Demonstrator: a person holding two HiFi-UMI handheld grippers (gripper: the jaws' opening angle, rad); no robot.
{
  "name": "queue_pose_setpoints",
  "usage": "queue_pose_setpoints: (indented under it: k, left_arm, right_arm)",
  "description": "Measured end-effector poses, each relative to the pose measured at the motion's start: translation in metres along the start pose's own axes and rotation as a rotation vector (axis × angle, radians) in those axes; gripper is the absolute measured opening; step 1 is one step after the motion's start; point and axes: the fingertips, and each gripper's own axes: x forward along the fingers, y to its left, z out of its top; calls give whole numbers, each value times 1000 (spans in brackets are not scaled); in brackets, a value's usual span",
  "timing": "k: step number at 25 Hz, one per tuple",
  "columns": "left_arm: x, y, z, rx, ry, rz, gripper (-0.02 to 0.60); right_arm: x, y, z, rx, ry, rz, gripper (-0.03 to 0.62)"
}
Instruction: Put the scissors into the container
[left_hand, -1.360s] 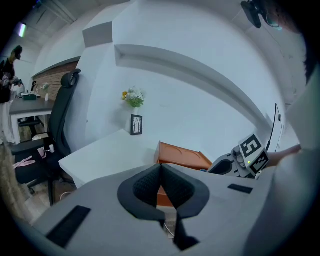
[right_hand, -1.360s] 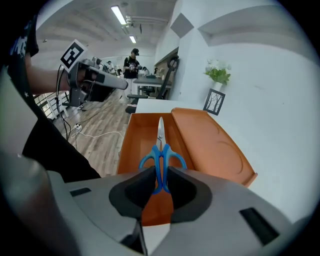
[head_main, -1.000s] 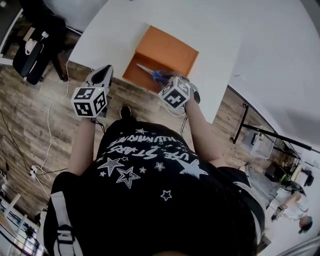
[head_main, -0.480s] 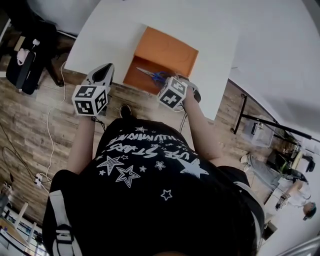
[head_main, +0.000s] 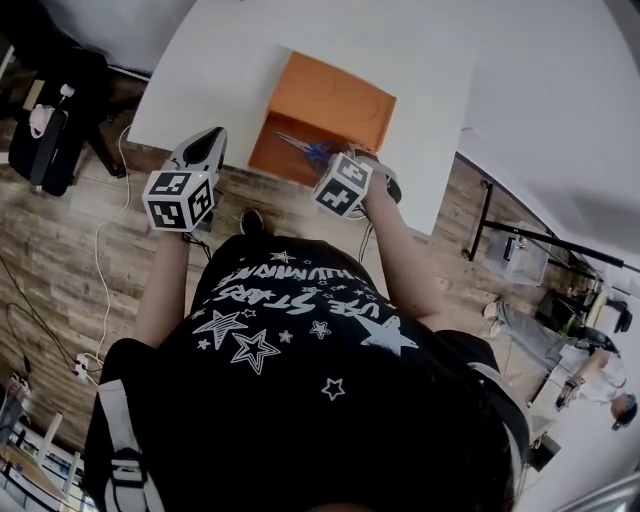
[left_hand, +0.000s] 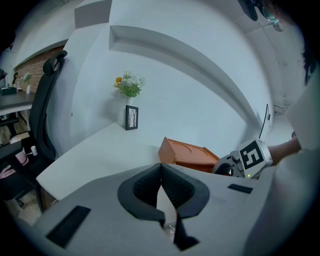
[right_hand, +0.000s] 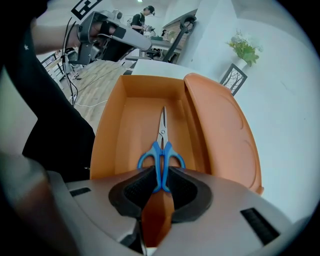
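Note:
My right gripper (right_hand: 160, 186) is shut on the blue handles of the scissors (right_hand: 162, 150), whose closed steel blades point away from me over the open orange container (right_hand: 131, 131). In the head view the scissors (head_main: 308, 150) hang over the container's open half (head_main: 282, 155), just ahead of the right gripper (head_main: 347, 183). The container's lid (right_hand: 220, 125) lies flat to the right. My left gripper (left_hand: 161, 184) is shut on nothing and is held off the table's near edge, left of the container (left_hand: 189, 155).
The white table (head_main: 220, 70) carries the container near its front edge. A vase of flowers (left_hand: 129, 85) and a small picture frame (left_hand: 131, 118) stand at its far side. A black office chair (left_hand: 42, 110) stands to the left, and cables run over the wooden floor (head_main: 60, 260).
The right gripper has carried the scissors slightly forward, further over the container's open half. The left gripper has stayed about where it was.

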Motion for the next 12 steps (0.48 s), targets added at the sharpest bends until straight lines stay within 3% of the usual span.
queue_pose_setpoints:
  k: [12]
  left_arm:
    - [-7, 2, -3, 7, -8, 1, 18]
  right_arm:
    - [-1, 0, 3, 38, -41, -31, 100]
